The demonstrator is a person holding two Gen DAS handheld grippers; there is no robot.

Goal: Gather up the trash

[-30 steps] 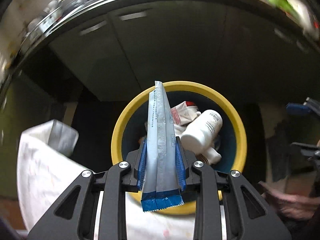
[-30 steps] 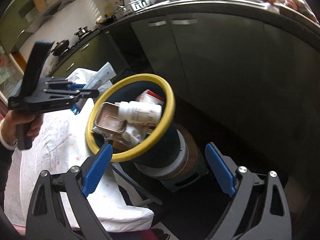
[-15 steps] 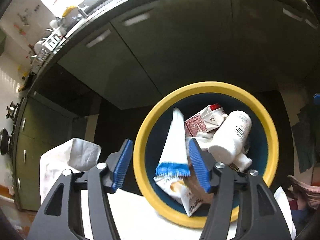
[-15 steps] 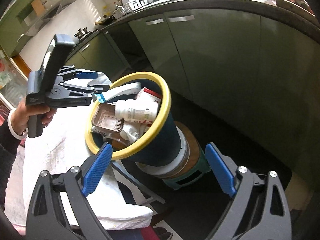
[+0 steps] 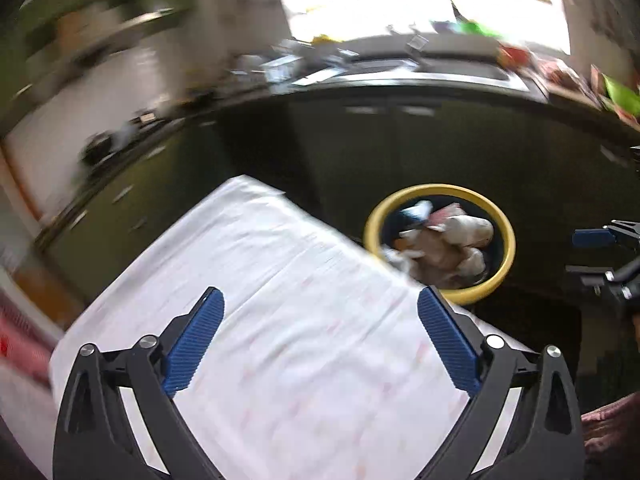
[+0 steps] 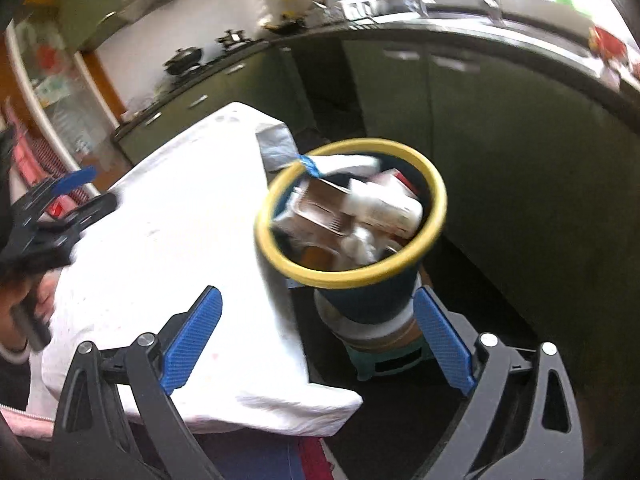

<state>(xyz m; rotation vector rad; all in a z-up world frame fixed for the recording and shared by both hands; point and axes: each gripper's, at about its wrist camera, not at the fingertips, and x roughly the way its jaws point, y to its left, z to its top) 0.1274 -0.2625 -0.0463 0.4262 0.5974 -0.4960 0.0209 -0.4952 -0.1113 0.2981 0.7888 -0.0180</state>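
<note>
Left to right: your left gripper [image 5: 318, 344] hangs over the white-clothed counter [image 5: 280, 280], its jaws opening with nothing between them. The cloth shows bare, with no litter visible. Further right stands the yellow-rimmed bin [image 6: 352, 276], just beside the counter's edge, already piled with trash [image 6: 360, 208], a blue-ended wrapper [image 6: 336, 164] lying against its rim. Your right gripper [image 6: 316, 340] is likewise empty, its jaws opening. Collection appears nearly or fully complete.

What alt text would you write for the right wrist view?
The right hand-held gripper, its jaws opening and empty, faces a yellow-rimmed bin full of trash beside a white-covered table. Green kitchen cabinets stand behind.
</note>
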